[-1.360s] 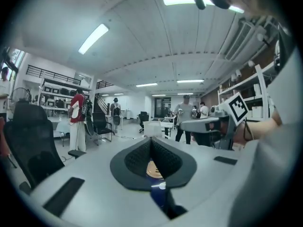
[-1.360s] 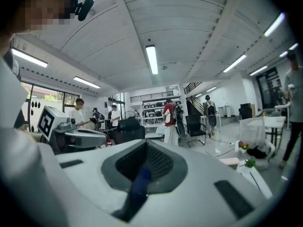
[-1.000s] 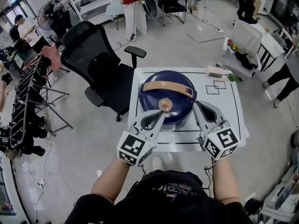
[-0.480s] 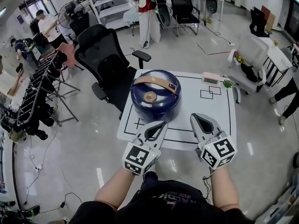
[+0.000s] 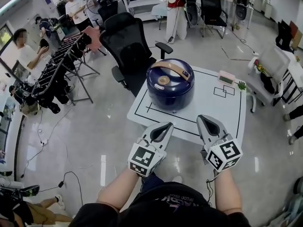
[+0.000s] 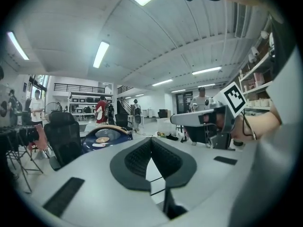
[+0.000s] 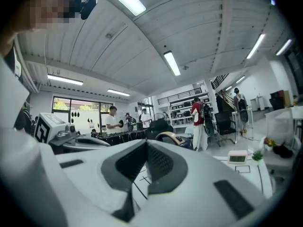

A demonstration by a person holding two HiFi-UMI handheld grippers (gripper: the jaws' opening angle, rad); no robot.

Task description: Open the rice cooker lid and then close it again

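**Navy rice cooker closed on a white worktop, both claws clenched and empty**

From the head camera, the far left holds a metal rack (image 5: 61,65) hung with dark gear. It stands on a glossy grey floor (image 5: 94,126), with people (image 5: 23,56) behind it. Next comes a black office chair (image 5: 130,48), close to the far left corner of the worktop (image 5: 213,110).

The worktop is white with black lines, and the rice cooker (image 5: 170,91) sits on its left half. The cooker is round and dark blue. Its lid (image 5: 176,79) is down, with a tan handle (image 5: 171,68) lying across the top and a small brass-coloured disc (image 5: 164,81) beside the handle.

The left claw (image 5: 164,126) hovers at the worktop's near edge, in front of the cooker and apart from it. Its jaws are pressed together. In the left gripper view the ribbed pads (image 6: 137,157) meet with nothing between them, and the cooker shows beyond, to their left.

The right claw (image 5: 205,121) hovers just to the right at the same edge, its jaws likewise together and empty. Each claw carries a black-and-white marker cube (image 5: 143,159) near the person's hand.

Further right, on the worktop's far side, lies a small pink device (image 5: 226,77) with a screen. A green sprig (image 5: 242,85) sits at the far right corner.
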